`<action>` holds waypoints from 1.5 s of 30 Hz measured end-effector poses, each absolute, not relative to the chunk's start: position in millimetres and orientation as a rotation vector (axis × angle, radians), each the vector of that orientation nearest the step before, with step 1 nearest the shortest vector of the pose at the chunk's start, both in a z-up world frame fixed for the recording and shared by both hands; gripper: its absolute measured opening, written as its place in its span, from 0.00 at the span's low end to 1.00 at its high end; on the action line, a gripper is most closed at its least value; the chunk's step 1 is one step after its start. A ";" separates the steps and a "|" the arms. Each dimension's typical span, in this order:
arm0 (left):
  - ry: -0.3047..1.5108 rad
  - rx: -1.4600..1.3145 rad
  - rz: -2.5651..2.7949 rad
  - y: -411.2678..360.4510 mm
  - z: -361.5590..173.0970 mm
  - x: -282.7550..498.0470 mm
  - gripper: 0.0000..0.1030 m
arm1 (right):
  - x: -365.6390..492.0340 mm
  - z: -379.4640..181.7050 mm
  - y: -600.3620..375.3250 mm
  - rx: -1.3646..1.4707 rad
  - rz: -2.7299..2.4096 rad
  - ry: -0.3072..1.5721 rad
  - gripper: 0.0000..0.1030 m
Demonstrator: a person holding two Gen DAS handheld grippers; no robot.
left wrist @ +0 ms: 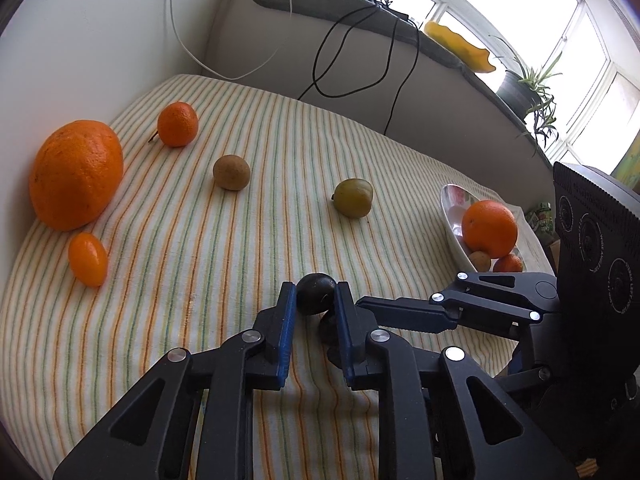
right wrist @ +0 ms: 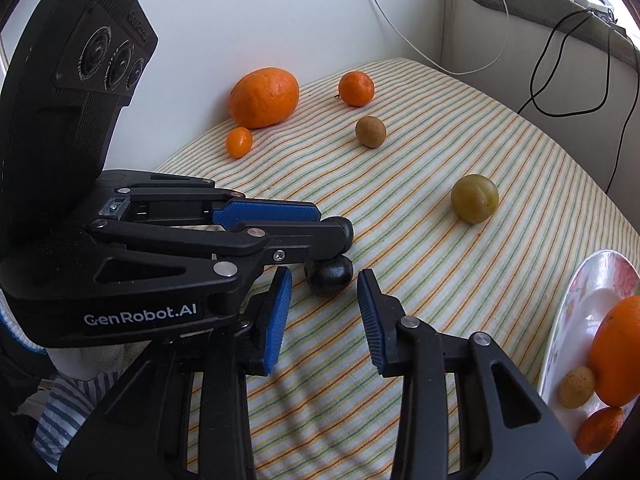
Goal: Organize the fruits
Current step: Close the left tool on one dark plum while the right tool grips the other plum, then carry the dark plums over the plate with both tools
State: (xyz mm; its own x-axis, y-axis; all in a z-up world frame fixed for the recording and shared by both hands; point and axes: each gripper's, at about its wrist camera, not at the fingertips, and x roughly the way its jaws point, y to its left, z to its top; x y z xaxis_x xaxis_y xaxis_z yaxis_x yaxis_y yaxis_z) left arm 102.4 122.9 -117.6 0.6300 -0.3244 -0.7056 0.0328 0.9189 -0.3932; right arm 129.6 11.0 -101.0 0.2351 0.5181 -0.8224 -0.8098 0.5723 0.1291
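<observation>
Left jaws: the left gripper (left wrist: 316, 300) has its blue-padded jaws clamped on a small round dark purple plum (left wrist: 315, 298), one pad on each side of it
Right jaws: the right gripper (right wrist: 324, 304) has its jaws standing apart with nothing pressed between the pads; the plum (right wrist: 329, 276) lies just ahead of their tips, apart from both
Dark plum: low on the green-and-orange striped cloth (left wrist: 200, 280) that covers the counter; whether it touches the cloth I cannot tell
Beyond the left jaws: a round greenish-yellow plum (left wrist: 353, 198) straight ahead, a brown round kiwi-like fruit (left wrist: 231, 172) ahead and to the left
Far left of the left jaws: a big orange (left wrist: 76, 174) by the wall, a small oval kumquat (left wrist: 88, 259) just in front of it, a mandarin (left wrist: 177, 124) farther back
Right of both jaws: a white floral dish (right wrist: 580, 312) holding a large orange (right wrist: 618, 356), a small tan fruit (right wrist: 576, 387) and a small mandarin (right wrist: 600, 429)
</observation>
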 end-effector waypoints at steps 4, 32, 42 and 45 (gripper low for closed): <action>0.868 -0.364 -0.211 123.1 -117.8 101.7 0.17 | 131.4 -103.2 12.9 -0.357 0.933 0.967 0.29; 0.896 -0.213 -0.180 98.4 -121.7 90.1 0.26 | 127.8 -100.1 -25.6 -0.350 0.867 0.972 0.24; 0.873 -0.209 -0.153 96.5 -119.5 90.6 0.23 | 131.6 -84.9 -38.7 -0.306 0.853 0.967 0.24; 0.861 -0.224 -0.154 95.3 -114.7 89.5 0.23 | 131.8 -78.5 -47.7 -0.280 0.847 0.955 0.24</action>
State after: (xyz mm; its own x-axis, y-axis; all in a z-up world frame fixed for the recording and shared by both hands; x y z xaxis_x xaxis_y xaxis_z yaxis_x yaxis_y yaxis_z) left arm 89.5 95.3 -114.7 0.6425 -0.2237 -0.7329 0.0438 0.9656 -0.2564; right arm 131.8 -47.7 -78.5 0.2949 0.5097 -0.8082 -0.7413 0.6558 0.1431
